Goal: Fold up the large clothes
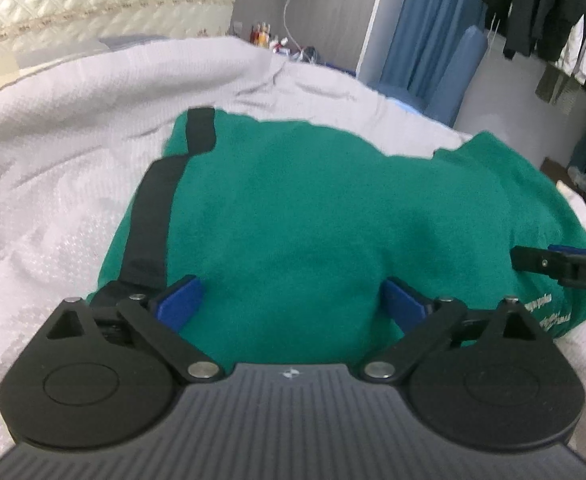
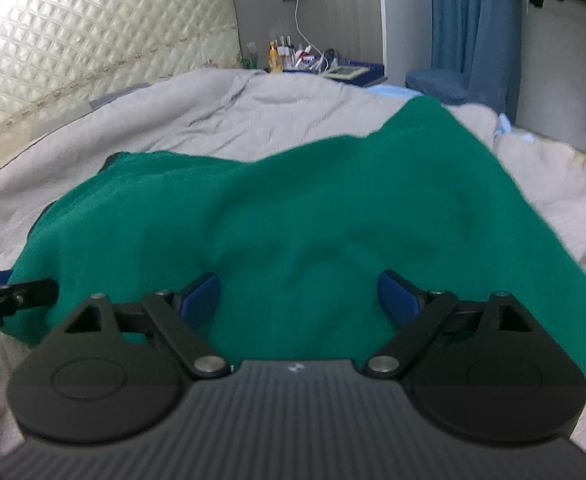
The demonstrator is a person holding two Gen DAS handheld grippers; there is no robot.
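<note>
A green garment (image 1: 313,216) with a black band (image 1: 153,216) along its left edge lies spread on a white bed cover (image 1: 45,168). My left gripper (image 1: 293,304) hovers over its near edge, jaws wide apart, nothing pinched between the blue pads (image 1: 181,302). In the right wrist view the same green garment (image 2: 293,216) fills the middle, and my right gripper (image 2: 299,300) stands open above the cloth. The right gripper's finger pokes in at the right edge of the left wrist view, and the left gripper's finger (image 2: 13,296) shows at the left edge of the right wrist view.
A quilted cream headboard (image 2: 93,40) stands behind the bed. A bedside shelf with bottles and cables (image 2: 305,60) sits at the back. A blue chair (image 2: 473,64) and blue curtain stand at the right, and dark clothes hang on a rack (image 1: 541,8).
</note>
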